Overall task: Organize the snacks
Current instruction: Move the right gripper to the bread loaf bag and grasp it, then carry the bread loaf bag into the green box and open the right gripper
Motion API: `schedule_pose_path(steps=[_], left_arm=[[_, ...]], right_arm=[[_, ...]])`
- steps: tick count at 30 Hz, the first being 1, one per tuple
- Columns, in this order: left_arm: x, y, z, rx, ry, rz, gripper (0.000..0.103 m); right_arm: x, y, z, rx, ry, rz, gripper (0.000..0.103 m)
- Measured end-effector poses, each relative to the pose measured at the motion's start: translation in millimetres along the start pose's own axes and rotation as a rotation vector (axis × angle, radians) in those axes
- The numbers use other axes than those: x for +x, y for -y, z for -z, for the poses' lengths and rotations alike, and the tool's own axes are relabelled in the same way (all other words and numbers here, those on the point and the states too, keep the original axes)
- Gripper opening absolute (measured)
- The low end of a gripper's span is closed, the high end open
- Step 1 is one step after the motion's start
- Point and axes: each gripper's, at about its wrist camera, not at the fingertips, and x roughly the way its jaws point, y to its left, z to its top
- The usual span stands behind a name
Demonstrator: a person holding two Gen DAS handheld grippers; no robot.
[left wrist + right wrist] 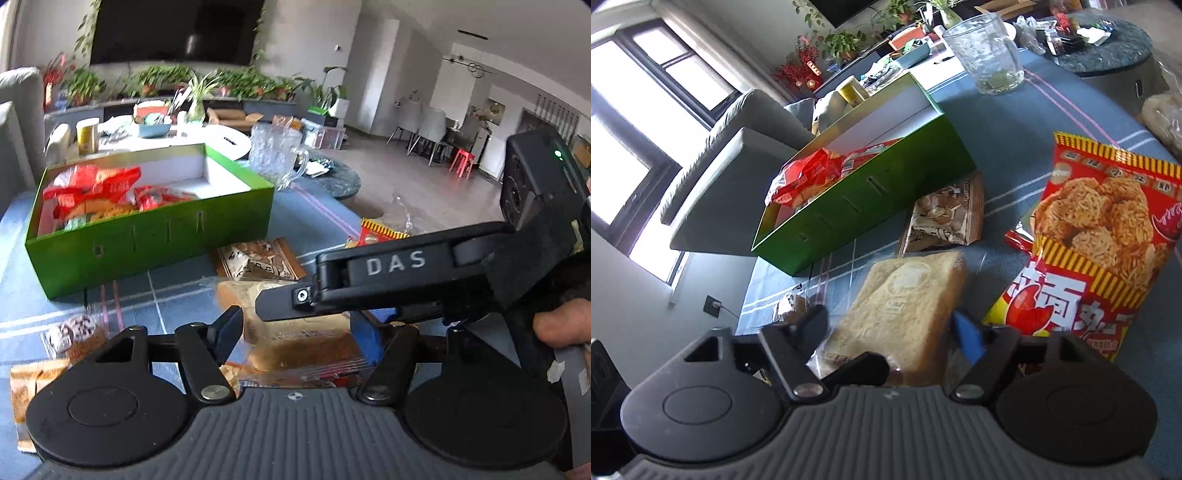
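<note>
1. Wrapped bread [905, 310] lies on the blue cloth [1015, 147], just before the green box [871, 206]; red packets [92, 188] fill the box's left end.
2. Right gripper [890, 328] part open, straddling the bread; whether it grips, I cannot tell.
3. Left gripper [295, 332] part open around the bread's near end; contact unclear.
4. Noodle bag [1100, 236] beside the bread; glass mug [986, 51] beyond.

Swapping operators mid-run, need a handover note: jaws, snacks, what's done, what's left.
Right gripper: jaws closed on the wrapped bread packet, which lies on the tablecloth.
Left gripper: jaws straddle the same packet; whether they grip is unclear.
Green box: holds several red packs, with free room at its far end.
Done: those red packs are boxed.
Left: bread packet, brown packet beside the box, red noodle-snack bag, small packets near the left edge.
</note>
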Motion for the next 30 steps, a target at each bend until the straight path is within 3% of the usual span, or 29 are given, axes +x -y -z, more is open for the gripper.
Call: schedule_pose_path(steps=[2,11,30], left_arm=[[-4,1,-1,0.008,0.021,-0.001,0.061],[-22,8,-12,0.047,0.110,-0.027,0.061],[-15,-11,-42,0.070,0.189,-0.083,0.065]], right_arm=[[-3,-1,1,-0.007,0.012,0.001,0.029],[-22,-14,-3,-0.037,0.090,-0.033,0.028],[-17,-34,-36,-0.084,0.125,-0.084,0.028]])
